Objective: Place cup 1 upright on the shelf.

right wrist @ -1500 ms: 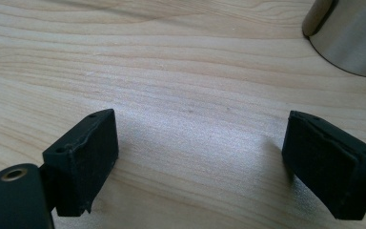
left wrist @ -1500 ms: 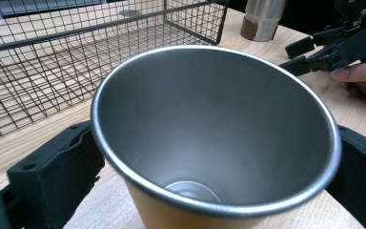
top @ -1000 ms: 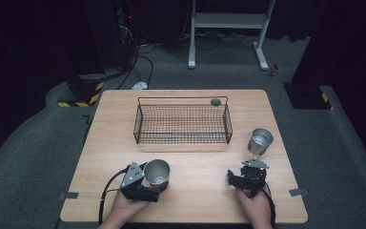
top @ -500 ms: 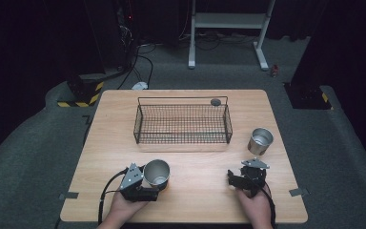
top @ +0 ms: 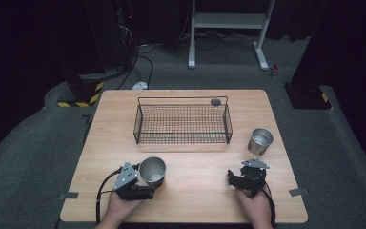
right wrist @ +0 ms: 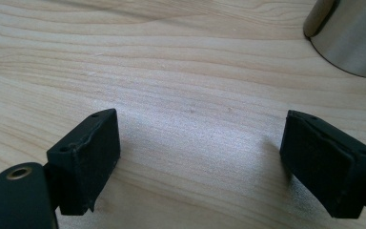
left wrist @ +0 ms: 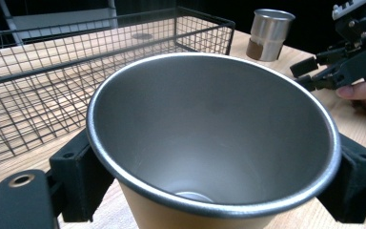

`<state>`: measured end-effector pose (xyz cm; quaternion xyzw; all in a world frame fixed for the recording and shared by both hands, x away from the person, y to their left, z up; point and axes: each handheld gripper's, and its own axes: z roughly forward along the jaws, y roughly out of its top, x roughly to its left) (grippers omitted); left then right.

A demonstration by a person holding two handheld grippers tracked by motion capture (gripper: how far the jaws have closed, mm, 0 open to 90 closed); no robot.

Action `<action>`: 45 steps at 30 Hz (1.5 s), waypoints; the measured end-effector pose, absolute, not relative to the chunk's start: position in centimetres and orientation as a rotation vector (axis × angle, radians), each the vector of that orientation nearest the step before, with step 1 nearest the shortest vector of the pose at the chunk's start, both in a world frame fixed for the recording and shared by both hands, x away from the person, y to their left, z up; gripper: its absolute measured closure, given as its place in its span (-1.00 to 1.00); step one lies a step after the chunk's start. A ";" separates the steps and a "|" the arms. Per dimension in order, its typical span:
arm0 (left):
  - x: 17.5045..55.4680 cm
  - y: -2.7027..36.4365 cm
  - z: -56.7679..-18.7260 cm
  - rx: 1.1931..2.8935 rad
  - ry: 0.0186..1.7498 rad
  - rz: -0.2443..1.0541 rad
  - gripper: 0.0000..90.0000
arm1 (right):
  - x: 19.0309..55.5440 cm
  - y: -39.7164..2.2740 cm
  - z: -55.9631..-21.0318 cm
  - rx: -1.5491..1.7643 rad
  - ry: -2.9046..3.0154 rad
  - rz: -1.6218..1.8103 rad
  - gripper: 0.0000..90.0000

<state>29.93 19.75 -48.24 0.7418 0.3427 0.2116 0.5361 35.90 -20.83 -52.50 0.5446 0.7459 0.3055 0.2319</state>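
2 steel cups are seen on the wooden bench (top: 190, 186). The nearer cup (top: 152, 171) is stood upright at the near left of the bench, and it is clamped between the jaws of the left gripper (top: 148, 183), which is held low by the left hand (top: 119, 210) at the near edge. The jaws have just been closing, and in the left gripper view the cup (left wrist: 214, 143) is seen between the 2 black pads (left wrist: 78, 174), which are pressed against its outer wall on either side; its open mouth is faced toward the camera and its inside is bare.

The second cup (top: 260, 140) is stood upright at the right of the bench, just beside the right end of the wire basket (top: 182, 125), apart from it. The basket is set at the middle of the bench, toward the far side, and a small round dark object (top: 215, 101) is seen at its far right corner.

The right gripper (top: 233, 177) is held by the right hand (top: 253, 205) at the near right, well apart from the nearer cup. In the right gripper view its jaws are stood wide apart over bare wood with nothing between them, and the second cup (right wrist: 350, 36) is seen at the upper right, beyond them.
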 end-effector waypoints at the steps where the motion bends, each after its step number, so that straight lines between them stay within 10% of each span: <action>1: 29.9 19.8 -48.2 1.766 0.816 0.504 -0.70 | 35.9 -20.8 -52.5 1.497 2.050 0.840 -0.71; 45: 37.1 20.2 -43.8 1.765 0.926 0.519 -0.69 | 35.9 -20.8 -52.5 1.485 2.067 0.843 -0.71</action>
